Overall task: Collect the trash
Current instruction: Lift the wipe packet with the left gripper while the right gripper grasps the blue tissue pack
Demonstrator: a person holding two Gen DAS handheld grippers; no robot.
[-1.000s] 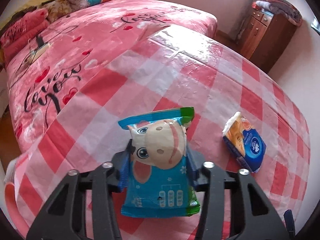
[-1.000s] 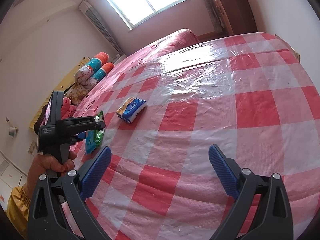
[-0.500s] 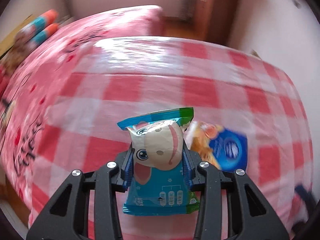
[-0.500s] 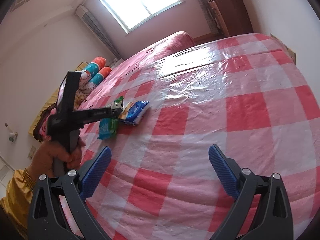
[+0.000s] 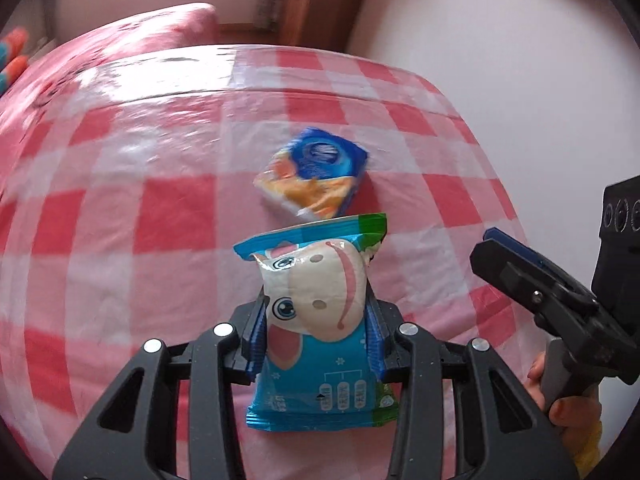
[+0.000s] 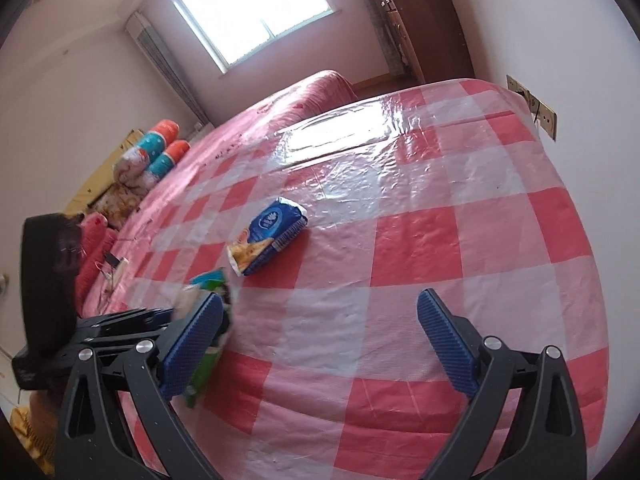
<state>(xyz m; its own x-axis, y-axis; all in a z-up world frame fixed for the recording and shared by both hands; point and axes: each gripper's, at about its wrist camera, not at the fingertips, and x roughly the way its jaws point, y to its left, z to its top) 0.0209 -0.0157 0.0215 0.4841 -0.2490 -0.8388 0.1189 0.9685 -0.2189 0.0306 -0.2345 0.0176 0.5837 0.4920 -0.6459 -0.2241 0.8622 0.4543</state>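
Left wrist view: my left gripper (image 5: 316,332) is clamped on a blue snack packet (image 5: 316,320) printed with a cartoon animal face. Both blue pads (image 5: 256,336) press into its sides at about mid-height. The packet stands upright between the fingers, its crimped top edge toward the table and its bottom seal nearest the camera.

Just beyond the packet's top lies a second wrapper, a blue and orange biscuit pack (image 5: 316,178), flat on the red and white checked plastic cloth (image 5: 160,208). I cannot tell whether the two touch; in this view they overlap slightly. The picture is blurred around the edges.

At the right edge I see my right gripper (image 5: 520,264) from the side, with my hand (image 5: 560,396) on its handle.

Right wrist view: the right gripper (image 6: 320,344) has its jaws spread wide with only tablecloth (image 6: 420,240) between them. The biscuit pack (image 6: 268,240) lies ahead, well apart from both fingertips. The held packet (image 6: 204,320) shows partly behind the left-hand finger. A pink bedspread (image 6: 280,108) lies beyond the table.
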